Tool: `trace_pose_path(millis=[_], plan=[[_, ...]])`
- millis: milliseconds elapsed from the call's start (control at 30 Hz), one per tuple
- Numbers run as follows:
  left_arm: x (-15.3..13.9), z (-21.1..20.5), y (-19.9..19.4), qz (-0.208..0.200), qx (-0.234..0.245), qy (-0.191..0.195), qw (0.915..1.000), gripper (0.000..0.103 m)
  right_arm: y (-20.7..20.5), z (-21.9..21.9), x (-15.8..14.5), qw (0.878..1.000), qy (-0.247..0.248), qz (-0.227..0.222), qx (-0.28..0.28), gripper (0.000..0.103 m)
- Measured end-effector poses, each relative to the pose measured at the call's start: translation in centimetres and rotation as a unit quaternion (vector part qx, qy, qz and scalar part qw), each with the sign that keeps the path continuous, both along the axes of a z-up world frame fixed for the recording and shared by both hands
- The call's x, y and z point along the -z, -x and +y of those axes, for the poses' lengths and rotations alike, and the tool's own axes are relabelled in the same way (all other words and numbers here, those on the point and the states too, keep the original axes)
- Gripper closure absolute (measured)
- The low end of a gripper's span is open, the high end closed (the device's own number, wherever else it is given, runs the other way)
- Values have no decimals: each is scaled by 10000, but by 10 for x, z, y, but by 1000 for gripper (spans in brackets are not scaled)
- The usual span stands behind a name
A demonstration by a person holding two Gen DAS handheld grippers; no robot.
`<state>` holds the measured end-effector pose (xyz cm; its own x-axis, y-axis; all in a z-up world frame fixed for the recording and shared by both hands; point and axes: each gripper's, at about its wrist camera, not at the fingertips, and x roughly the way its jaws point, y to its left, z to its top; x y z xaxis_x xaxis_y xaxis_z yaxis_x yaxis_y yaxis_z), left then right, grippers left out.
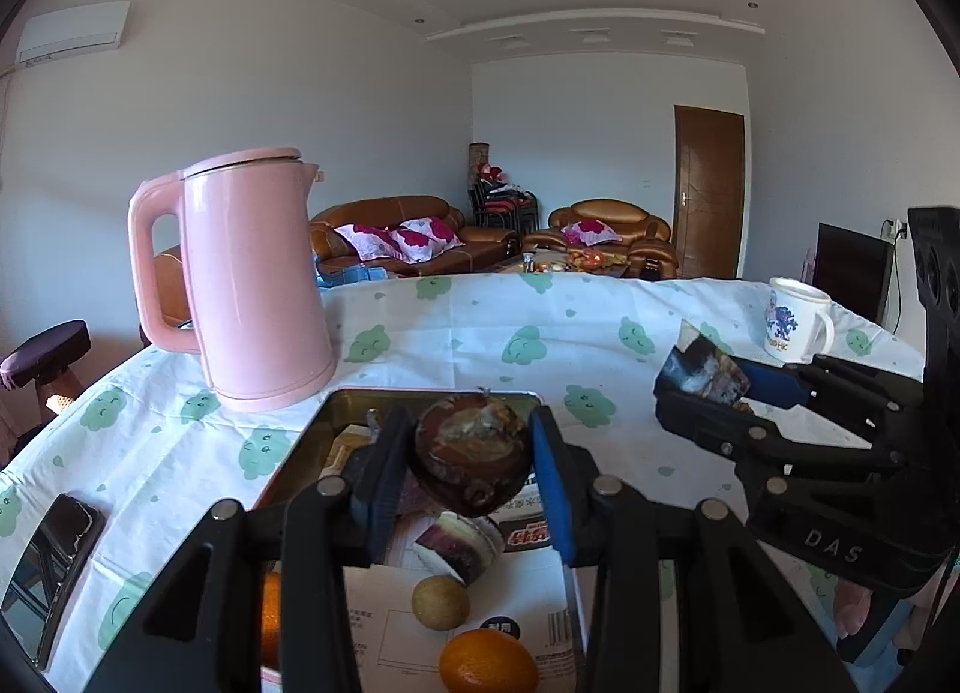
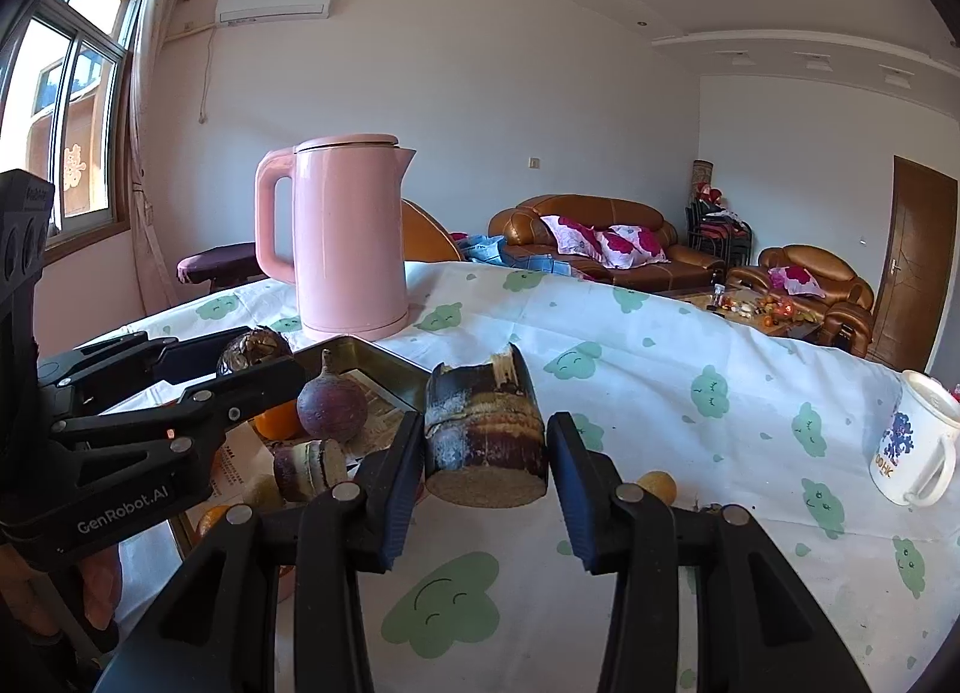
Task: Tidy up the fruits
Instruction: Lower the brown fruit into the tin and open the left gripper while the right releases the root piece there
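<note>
My left gripper (image 1: 471, 471) is shut on a dark brown round fruit (image 1: 471, 438), held above a metal tray (image 1: 336, 411). Under it lie a cut sugarcane piece (image 1: 462, 549), a small tan fruit (image 1: 440, 602) and an orange (image 1: 487, 663). My right gripper (image 2: 485, 453) is shut on a short dark sugarcane chunk (image 2: 486, 429), over the tablecloth right of the tray (image 2: 366, 354). A purple round fruit (image 2: 332, 408), an orange (image 2: 279, 423) and a sugarcane piece (image 2: 309, 468) sit in the tray. Each view shows the other gripper (image 1: 702, 387) (image 2: 252, 360) beside it with its load.
A pink kettle (image 1: 258, 285) stands just behind the tray. A white mug (image 1: 795, 324) sits near the table's right edge. A dark phone (image 1: 54, 549) lies at the left. A small orange fruit (image 2: 657, 486) rests on the cloth right of my right gripper.
</note>
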<state>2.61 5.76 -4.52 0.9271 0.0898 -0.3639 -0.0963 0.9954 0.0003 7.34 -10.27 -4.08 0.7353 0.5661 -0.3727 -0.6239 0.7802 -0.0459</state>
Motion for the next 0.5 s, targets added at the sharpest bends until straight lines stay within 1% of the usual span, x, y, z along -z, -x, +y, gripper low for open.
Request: trace_pose_path(millis=[500], plan=[[-3, 39, 8, 92, -373, 87, 9992, 62, 6, 42, 4, 9991, 237, 37, -364, 59]])
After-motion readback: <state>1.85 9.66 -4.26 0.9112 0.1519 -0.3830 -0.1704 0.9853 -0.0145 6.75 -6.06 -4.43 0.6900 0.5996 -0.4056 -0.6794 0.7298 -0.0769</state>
